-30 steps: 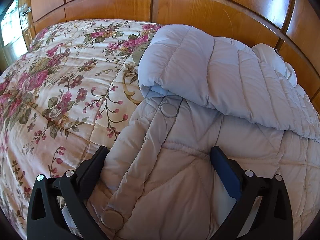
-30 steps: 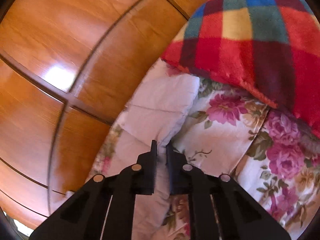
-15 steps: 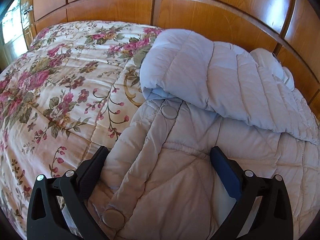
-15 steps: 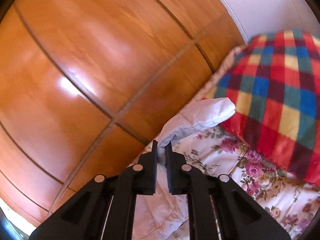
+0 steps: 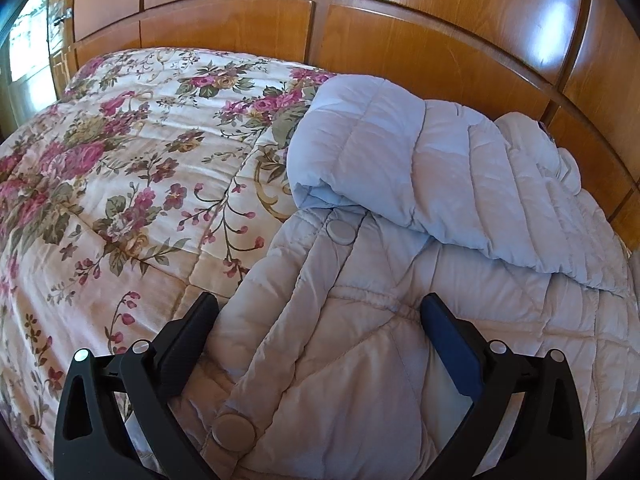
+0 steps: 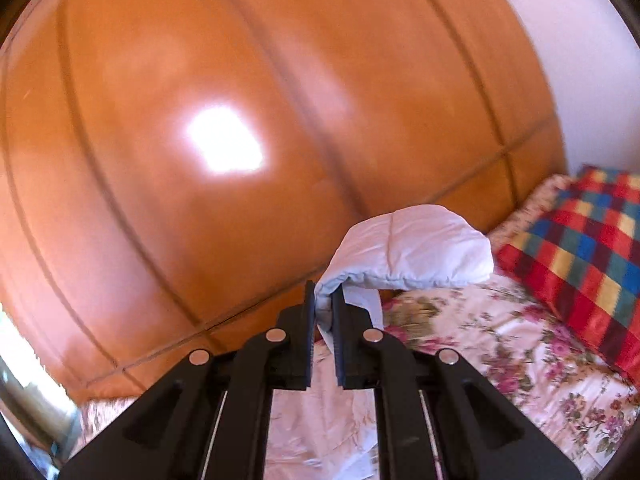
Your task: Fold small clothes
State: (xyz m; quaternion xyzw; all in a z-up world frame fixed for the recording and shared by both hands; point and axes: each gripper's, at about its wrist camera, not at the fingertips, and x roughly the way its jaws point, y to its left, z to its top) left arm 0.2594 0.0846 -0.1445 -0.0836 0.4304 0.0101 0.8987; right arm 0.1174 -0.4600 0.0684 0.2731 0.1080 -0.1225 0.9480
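Right gripper (image 6: 323,300): jaws nearly closed, pinching a fold of the pale quilted jacket's sleeve (image 6: 412,252) at lower centre of the right wrist view; the padded sleeve end arches above and to the right of the tips, raised clear of the bedspread.
Left gripper (image 5: 320,312): jaws spread wide at the bottom of the left wrist view, one finger (image 5: 188,344) at the jacket's left edge over the bedspread, the other (image 5: 448,340) over the jacket body; nothing clamped between them.
Quilted jacket (image 5: 360,340): lies front up on the bed, lower centre and right of the left wrist view, two round snap buttons (image 5: 339,232) along its placket; a bluish-white padded part (image 5: 400,160) is folded over its upper portion.
Floral bedspread (image 5: 120,180): covers the bed, filling the left of the left wrist view.
Checked blanket (image 6: 580,248): red, blue, yellow and green, at the right edge of the right wrist view, on the bedspread.
Wooden panelling (image 6: 200,120): glossy, behind the bed, filling the upper left.
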